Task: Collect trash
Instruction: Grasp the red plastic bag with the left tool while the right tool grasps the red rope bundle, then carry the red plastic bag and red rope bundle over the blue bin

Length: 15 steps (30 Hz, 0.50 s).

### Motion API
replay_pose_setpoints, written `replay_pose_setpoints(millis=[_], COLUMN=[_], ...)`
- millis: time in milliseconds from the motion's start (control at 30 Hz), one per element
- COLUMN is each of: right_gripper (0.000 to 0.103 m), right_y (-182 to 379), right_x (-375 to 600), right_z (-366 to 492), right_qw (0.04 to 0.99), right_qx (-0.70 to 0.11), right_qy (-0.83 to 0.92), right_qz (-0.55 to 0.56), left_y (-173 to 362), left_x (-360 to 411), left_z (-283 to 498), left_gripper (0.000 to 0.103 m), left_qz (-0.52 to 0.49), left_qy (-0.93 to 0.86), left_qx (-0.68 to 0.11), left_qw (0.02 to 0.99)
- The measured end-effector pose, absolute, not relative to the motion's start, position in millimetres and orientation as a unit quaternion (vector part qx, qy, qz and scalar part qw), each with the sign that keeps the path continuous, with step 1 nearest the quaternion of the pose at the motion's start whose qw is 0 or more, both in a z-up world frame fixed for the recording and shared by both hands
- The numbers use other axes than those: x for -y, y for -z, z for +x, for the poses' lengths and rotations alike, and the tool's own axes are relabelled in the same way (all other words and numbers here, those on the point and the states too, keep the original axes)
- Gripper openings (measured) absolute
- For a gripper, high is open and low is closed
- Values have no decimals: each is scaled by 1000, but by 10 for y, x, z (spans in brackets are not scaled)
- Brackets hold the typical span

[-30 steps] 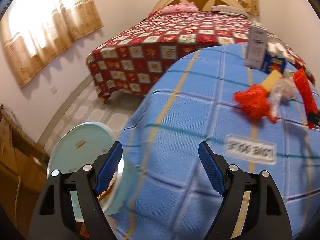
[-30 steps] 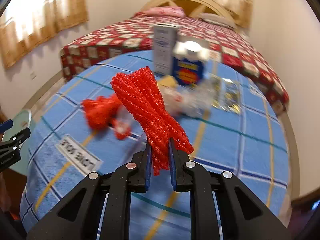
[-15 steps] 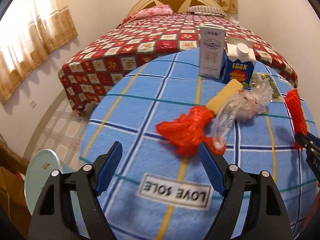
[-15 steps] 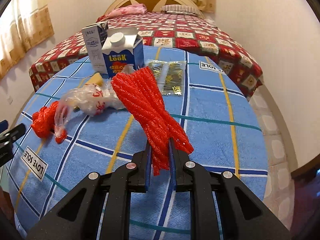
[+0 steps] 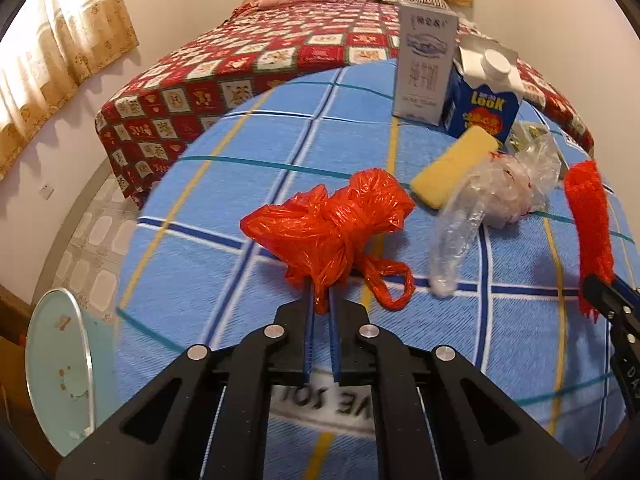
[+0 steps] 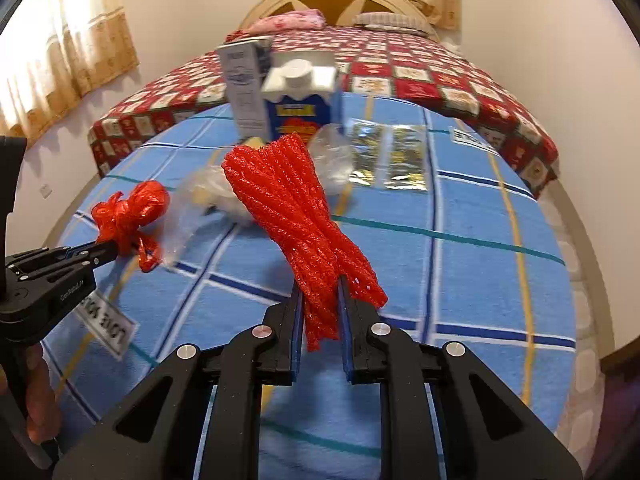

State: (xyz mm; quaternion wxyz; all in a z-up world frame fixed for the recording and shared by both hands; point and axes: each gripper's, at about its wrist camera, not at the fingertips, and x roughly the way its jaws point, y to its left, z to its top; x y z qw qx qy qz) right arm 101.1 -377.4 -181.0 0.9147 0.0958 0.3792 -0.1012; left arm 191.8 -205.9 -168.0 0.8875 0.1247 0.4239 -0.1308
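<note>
Left gripper (image 5: 319, 300) clenching on the knotted red plastic bag (image 5: 336, 220), blue pads (image 5: 308, 332) pinching the bag's lower tuft, bulk of the bag bulging forward beyond the fingertips above the blue plaid tablecloth (image 5: 224, 208), loose red handle loop trailing to the right of the pads. Right gripper (image 6: 320, 308) clamping on the red mesh net (image 6: 296, 208), net rising up and leftward out of the pads as a bundle of ribbed strands, short frayed ends hanging below the pinch. Same net appearing at the right edge of the left wrist view (image 5: 590, 220), right gripper's black fingertip just under it. Same red bag appearing at the left of the right wrist view (image 6: 128, 212), gripped at the tip of the left gripper's black body. Lying on the tablecloth beyond the red bag: crumpled clear plastic bag (image 5: 496, 200) stretching toward the near side, yellow sponge (image 5: 452, 168) just beside it. Standing upright farther back and touching side by side: grey-white carton (image 5: 426, 68) and blue milk carton (image 5: 482, 100) with white cap. Lying flat to the right of the cartons: two foil sachets (image 6: 390, 156). Showing at lower left beside the table edge: pale green round bin lid (image 5: 56, 372). Filling the background: bed with red patchwork quilt (image 5: 240, 76) and cream headboard.
</note>
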Motion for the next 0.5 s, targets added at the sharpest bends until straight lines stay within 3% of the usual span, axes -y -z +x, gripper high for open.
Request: replay_pose_setpoints(millis=[500], right_gripper=[16], right_y=[1676], right_x=[2815], right_z=[1196], right_qw=[925], right_qx=[-374], right_qy=[35], right_qz=[54], left_y=[1316], left_x=[1024], left_z=[1539], left_gripper=[5], left_qz=[115], left_qy=[77], left_qx=[-383], left_qw=[913])
